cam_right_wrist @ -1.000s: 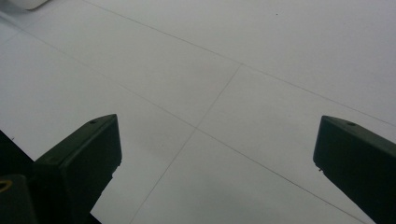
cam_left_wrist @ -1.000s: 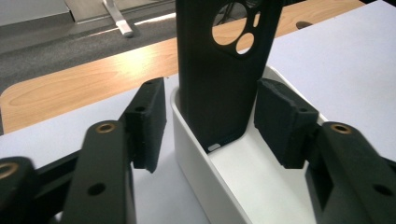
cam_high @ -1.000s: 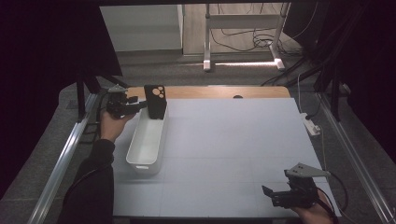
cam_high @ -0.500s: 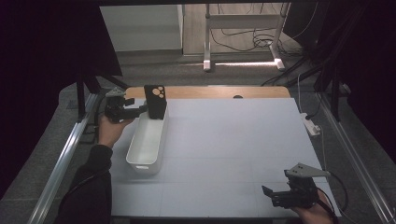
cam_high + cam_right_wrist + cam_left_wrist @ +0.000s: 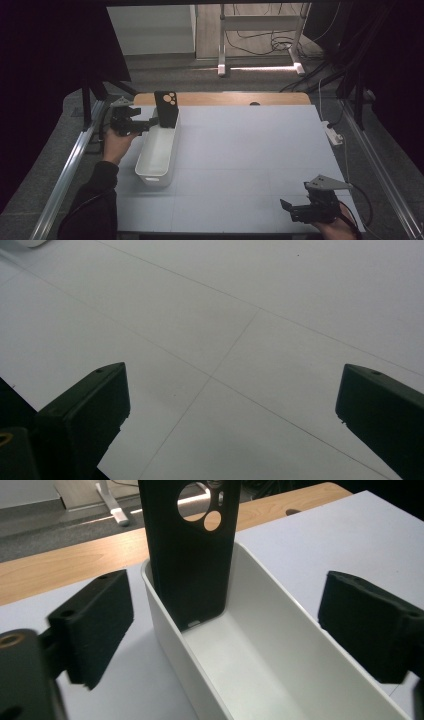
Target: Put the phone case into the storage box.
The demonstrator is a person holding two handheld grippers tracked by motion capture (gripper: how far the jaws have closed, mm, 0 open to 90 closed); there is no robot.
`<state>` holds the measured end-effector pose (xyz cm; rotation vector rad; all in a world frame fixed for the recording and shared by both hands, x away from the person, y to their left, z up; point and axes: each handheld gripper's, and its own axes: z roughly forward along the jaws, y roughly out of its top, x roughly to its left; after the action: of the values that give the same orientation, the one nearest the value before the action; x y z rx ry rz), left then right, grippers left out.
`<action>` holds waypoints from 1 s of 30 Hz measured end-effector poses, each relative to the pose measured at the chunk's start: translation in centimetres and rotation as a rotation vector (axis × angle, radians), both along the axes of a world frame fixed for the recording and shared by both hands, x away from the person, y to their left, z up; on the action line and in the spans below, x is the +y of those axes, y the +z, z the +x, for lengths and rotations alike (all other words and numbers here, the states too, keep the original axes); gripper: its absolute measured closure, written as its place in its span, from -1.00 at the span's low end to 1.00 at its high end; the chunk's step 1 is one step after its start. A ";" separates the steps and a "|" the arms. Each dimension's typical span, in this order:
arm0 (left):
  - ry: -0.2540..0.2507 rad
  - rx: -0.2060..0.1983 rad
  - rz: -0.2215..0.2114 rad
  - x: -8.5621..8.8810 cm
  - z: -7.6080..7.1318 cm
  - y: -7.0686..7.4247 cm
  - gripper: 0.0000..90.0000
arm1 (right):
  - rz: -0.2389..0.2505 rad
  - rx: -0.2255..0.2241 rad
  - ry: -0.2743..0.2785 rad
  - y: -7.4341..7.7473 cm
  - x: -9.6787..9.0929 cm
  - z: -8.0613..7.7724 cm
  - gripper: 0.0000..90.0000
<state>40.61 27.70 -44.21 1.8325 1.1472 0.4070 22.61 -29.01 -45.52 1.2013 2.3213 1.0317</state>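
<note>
Nearest the person's edge of the table (image 5: 240, 165), well to the right of the white bin (image 5: 157, 152) and nearer than it, the right gripper (image 5: 292, 210) sits low over the pale tabletop, held in a hand at the bottom corner. Its own view shows its two black jaws spread wide, with nothing but bare white table surface (image 5: 240, 325) and faint seam lines between them. Farther in, the long, narrow white bin lies lengthwise on the left part of the table, one short end toward the person and the other toward the far wooden edge. A black phone case (image 5: 166, 107) stands upright in the bin's far end, leaning against the end wall, camera cutouts at the top. In the left gripper view the case (image 5: 192, 555) rises out of the bin (image 5: 260, 645) with its lower edge down inside. Just left of the bin's far end, the left gripper (image 5: 142, 125) points toward the case; its jaws are open wide and stand apart from both case and bin, holding nothing. Beyond the bin runs a wooden strip (image 5: 240, 98) at the table's far edge.
</note>
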 end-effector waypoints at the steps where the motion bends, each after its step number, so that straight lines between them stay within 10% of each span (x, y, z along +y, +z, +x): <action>1: 0.004 0.010 0.002 -0.1 -0.2 0.0 -0.89 | 0.002 -0.001 0.001 0.0 0.0 0.0 -0.98; 30: -0.105 -0.033 0.019 -0.9 -4.7 0.9 -0.99 | 0.007 0.002 0.014 0.0 0.0 0.0 -0.98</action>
<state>35.91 26.76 -43.29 1.8863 1.0234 0.3871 22.62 -29.04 -45.51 1.1909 2.3324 1.0446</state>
